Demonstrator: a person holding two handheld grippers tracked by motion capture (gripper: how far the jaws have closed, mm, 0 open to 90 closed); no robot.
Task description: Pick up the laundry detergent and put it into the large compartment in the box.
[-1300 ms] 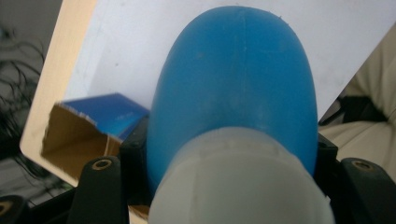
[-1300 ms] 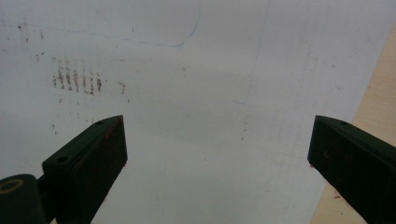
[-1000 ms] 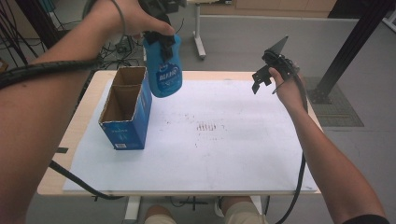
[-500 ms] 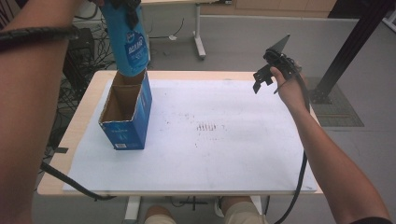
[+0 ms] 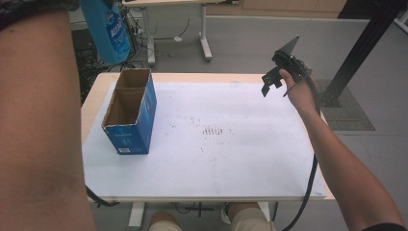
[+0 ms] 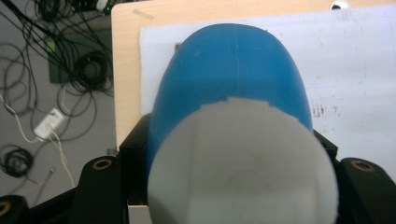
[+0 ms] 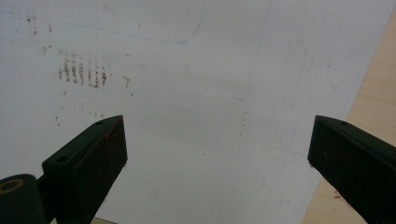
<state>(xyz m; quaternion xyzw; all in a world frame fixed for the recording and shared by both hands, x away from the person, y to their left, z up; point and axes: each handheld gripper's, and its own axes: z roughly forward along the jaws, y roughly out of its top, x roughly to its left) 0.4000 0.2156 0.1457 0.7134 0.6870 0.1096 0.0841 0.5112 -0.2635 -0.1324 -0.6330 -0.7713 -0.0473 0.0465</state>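
A blue plastic bottle with a white cap [image 6: 233,116] hangs high above the table's far left corner, clamped between the left gripper's [image 6: 229,168] black jaws. Below it, an open blue cardboard box [image 5: 129,113] stands on the white table sheet [image 5: 226,159]. The right gripper [image 7: 217,154], jaws spread wide and holding nothing, hovers over the table's right side.

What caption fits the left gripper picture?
Blue plastic bottle with a white cap, held above the table.
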